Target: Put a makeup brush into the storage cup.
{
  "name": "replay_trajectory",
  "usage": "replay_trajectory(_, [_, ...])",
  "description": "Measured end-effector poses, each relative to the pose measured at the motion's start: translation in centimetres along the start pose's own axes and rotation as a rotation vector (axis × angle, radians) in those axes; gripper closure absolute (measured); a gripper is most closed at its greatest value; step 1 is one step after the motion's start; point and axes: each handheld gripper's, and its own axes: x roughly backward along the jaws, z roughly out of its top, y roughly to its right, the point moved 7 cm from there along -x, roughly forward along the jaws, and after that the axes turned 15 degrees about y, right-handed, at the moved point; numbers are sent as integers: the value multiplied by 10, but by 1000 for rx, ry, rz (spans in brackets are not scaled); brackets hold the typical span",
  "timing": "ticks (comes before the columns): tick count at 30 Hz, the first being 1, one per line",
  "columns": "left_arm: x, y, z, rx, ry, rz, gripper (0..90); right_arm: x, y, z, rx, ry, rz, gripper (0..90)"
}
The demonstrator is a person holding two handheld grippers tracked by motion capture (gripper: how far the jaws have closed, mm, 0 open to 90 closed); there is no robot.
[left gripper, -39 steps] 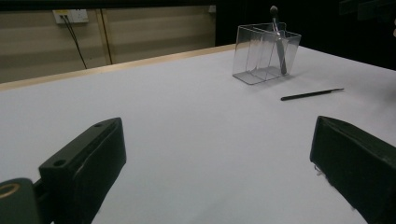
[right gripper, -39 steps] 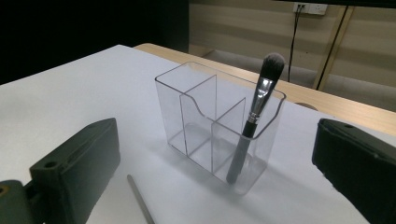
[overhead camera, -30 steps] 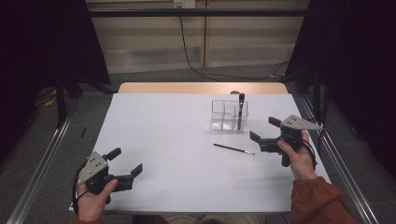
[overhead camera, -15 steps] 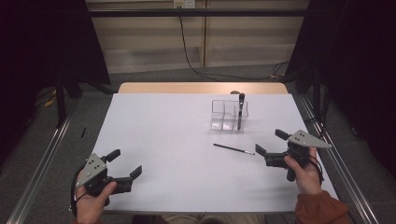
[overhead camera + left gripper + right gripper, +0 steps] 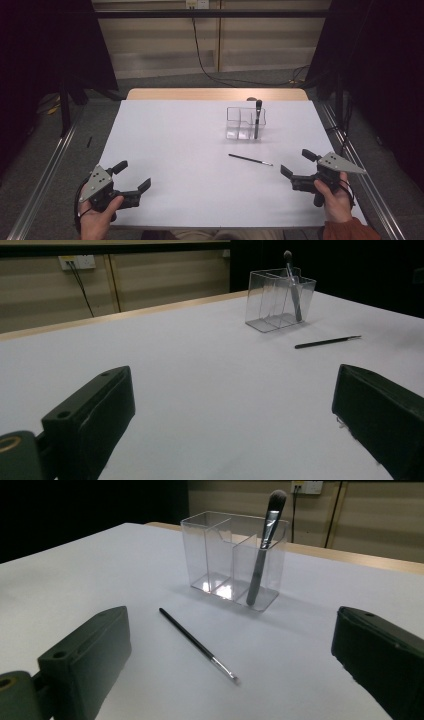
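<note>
right gripper (image 5: 297,164): now at the lower right of the high view, lower in the frame and nearer the table's near edge than a second ago, when it sat just right of the thin brush (image 5: 250,160)
gap to thin brush: wider than before; the gripper now lies below and right of the brush tip, apart from it
right hand (image 5: 334,196): drawn back toward the bottom edge; less of the sleeve is in frame

Dim room. White-covered table (image 5: 190,150) with a bare wooden strip along its far edge. Beige panelled wall (image 5: 250,45) behind, wall socket (image 5: 196,4) up top, black cable (image 5: 200,50) hanging down. Grey floor (image 5: 45,150); black curtains (image 5: 45,45) both sides.
</note>
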Motion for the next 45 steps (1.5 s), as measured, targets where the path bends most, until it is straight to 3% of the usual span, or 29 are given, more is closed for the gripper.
replay_trajectory(10, [2, 0, -1, -3, -6, 4, 34, -5, 0, 1, -2, 8, 17, 5])
replay_trajectory(28, [-1, 0, -2, 2, -8, 5, 34, -36, 3, 13, 5, 4, 64, 5])
replay_trajectory(36, [-2, 0, -2, -4, -13, 0, 34, -46, -2, 23, 22, 35, 97, 7])
replay_trajectory(41, [-2, -1, -3, -7, -16, 2, 34, -57, -6, 26, 51, 18, 130, 8])
replay_trajectory(45, [-2, -2, -3, -4, -15, 5, 34, -67, -6, 30, 41, 4, 133, 8])
